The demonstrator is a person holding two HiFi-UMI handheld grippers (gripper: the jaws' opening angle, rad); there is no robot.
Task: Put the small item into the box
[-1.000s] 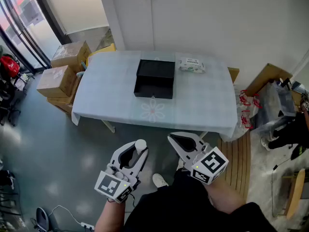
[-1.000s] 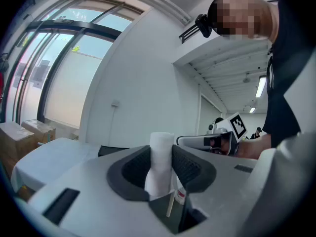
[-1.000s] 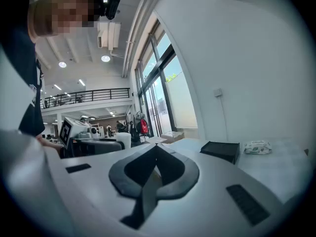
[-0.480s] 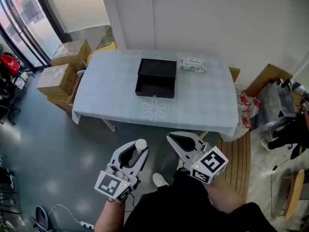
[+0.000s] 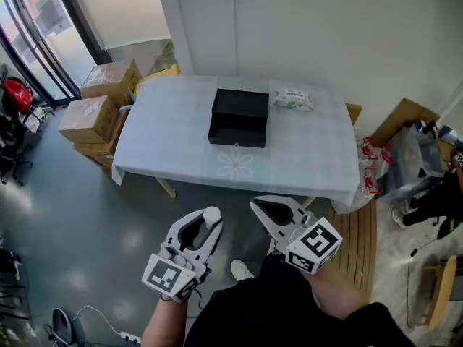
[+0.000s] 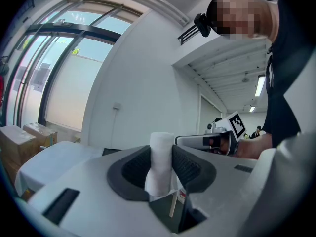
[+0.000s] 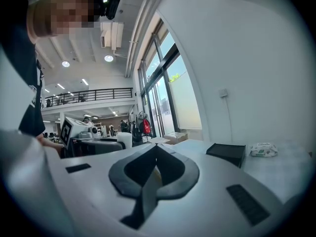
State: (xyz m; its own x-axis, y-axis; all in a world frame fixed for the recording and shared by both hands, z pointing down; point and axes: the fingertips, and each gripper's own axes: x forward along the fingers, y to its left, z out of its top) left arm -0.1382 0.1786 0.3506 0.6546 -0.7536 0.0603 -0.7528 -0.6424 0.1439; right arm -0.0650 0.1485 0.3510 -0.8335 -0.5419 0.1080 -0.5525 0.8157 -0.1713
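the small white roll (image 6: 160, 158) sits clamped between the jaws of your left gripper (image 5: 207, 225), held low before you, well apart from the black box (image 5: 239, 118) on the table (image 5: 170, 129); your right gripper (image 5: 262, 207) shows jaws pressed together, empty.

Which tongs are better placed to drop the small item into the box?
Left. The left tongs grip the white item, while the right tongs are shut and empty. Both are about equally short of the table with the box.
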